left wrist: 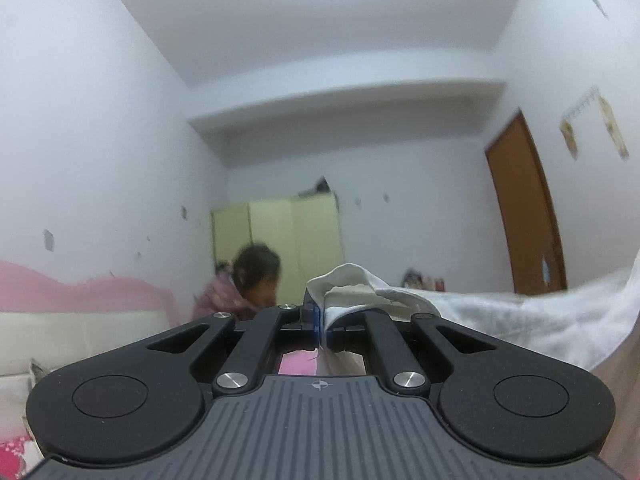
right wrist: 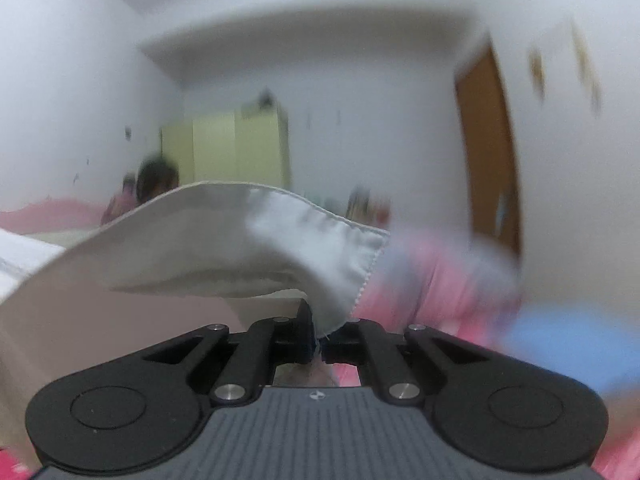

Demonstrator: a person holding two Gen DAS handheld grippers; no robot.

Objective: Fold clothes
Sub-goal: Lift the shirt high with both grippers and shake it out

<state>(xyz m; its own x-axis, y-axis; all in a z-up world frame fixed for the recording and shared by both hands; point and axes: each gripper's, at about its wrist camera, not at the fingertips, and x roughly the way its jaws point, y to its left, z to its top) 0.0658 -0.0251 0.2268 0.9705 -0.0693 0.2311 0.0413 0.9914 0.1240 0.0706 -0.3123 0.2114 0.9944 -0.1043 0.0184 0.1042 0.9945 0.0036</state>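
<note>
White cotton, hemmed and stitched along one edge — the garment (right wrist: 224,240) is held aloft between both tools, clear of the pink bedding (right wrist: 432,276) beneath it. The left gripper (left wrist: 320,330) is clamped on a bunched corner, cloth pinched between its closed fingers; from there the fabric runs off to that gripper's right. The right gripper (right wrist: 318,340) is likewise clamped on a corner, with the cloth spreading up and away to its left. The garment's long axis therefore spans gripper to gripper, the held edge sagging somewhat in the middle. Neither hand is nearer; each has an end. Judgement: a fold or lay-down would turn on carrying this held edge forward together — level, or the hem will skew. The right view is motion-blurred. A person (left wrist: 256,280) sits beyond, near a yellow wardrobe (left wrist: 280,236).
</note>
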